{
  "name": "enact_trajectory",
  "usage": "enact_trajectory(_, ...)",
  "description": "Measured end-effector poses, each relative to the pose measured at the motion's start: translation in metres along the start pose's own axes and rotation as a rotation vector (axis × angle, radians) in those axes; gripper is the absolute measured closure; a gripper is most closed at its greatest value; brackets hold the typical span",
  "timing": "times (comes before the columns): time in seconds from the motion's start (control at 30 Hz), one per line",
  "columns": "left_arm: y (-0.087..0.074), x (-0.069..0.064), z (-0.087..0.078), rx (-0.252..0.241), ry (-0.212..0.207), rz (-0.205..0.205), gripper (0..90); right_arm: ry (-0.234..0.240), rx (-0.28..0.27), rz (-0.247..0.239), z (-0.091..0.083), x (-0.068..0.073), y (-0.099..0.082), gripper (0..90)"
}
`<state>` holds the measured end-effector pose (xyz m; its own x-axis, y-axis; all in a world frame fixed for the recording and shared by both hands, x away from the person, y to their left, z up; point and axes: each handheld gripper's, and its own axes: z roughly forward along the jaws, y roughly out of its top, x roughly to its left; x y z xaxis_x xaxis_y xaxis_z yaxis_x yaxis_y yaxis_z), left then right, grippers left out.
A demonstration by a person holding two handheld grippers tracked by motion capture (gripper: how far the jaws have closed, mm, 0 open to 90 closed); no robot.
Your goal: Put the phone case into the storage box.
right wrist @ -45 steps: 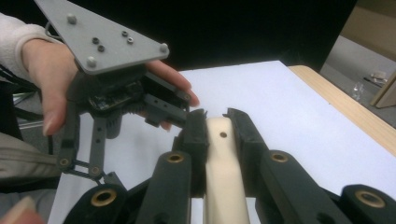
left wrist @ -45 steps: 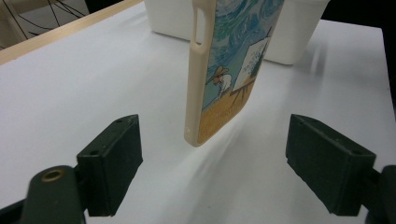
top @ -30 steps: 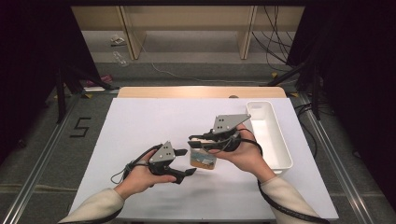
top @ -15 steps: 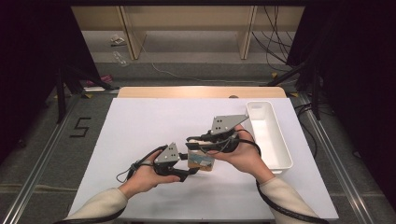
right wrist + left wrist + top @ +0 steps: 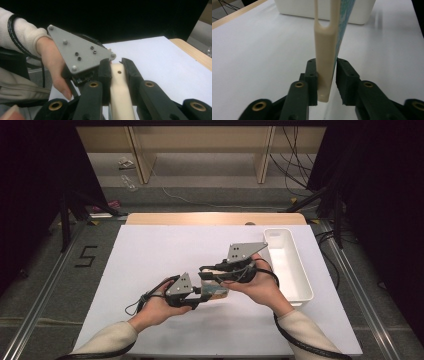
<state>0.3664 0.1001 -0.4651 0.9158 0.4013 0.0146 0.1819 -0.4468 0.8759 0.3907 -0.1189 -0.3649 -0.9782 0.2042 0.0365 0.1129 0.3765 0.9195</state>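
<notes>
Gripping the fork [image 5: 325,50] from both ends above the counter [image 5: 150,255]: right claw [image 5: 117,67] clamped on its handle, left claw [image 5: 327,75] has just been closing around the handle end, near the tray [image 5: 290,265].

High view: fixed overhead, facing forward and down; whole table [image 5: 150,255] in frame, forearms entering from the bottom edge, floor and shelving in the upper part. Left gripper view: rides the left tool [image 5: 327,82], looks low and close along its jaws toward the tray [image 5: 359,12]. Right gripper view: rides the right tool [image 5: 117,75], close, facing the person. Shared: white table, cream piece [image 5: 324,55].
</notes>
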Motion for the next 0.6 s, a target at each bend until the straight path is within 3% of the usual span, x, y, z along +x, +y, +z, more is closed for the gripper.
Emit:
enact_trajectory(0.2,0.0023,-0.0010,-0.0012,0.017,0.005,0.003,78.7,0.006,-0.014,0.009,0.0000,-0.0011,-0.0011,79.5)
enact_trajectory(0.6,0.0030,0.0005,-0.0031,0.031,-0.001,0.013,79.3,0.013,-0.026,0.009,0.0001,-0.0018,-0.0018,79.2)
